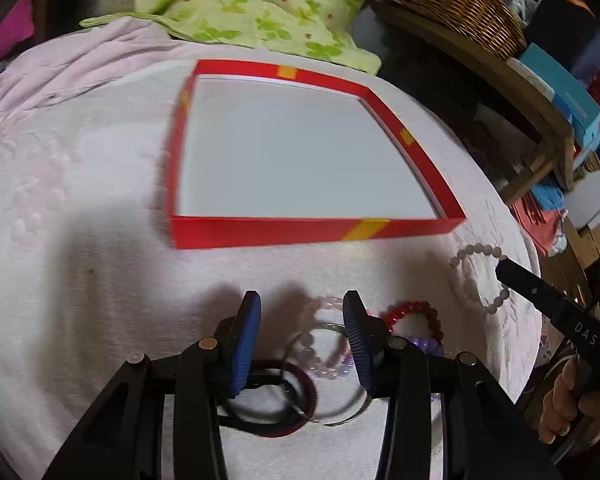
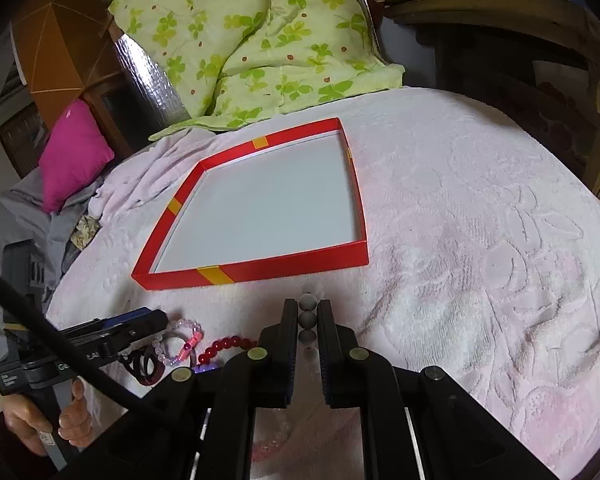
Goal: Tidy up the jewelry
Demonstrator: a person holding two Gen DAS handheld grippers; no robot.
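Observation:
A shallow red box [image 1: 260, 232] with a white floor lies open on a pale pink bedspread; it also shows in the right wrist view [image 2: 284, 266]. My left gripper [image 1: 302, 306] is open above a heap of bracelets: a pale pink bead one [image 1: 324, 364], a red bead one [image 1: 414, 310], a dark maroon ring [image 1: 300, 388]. My right gripper [image 2: 309, 312] is shut on a pale grey bead bracelet [image 2: 309, 318], just before the box's near wall. That bracelet [image 1: 468, 276] shows in the left wrist view with the right gripper's finger over it.
A green clover-print quilt [image 2: 260, 40] lies behind the box. A magenta cushion [image 2: 74, 152] sits at the left. A wicker basket [image 1: 456, 4] and shelves with boxes stand at the right. A purple bead bracelet [image 1: 428, 346] lies in the heap.

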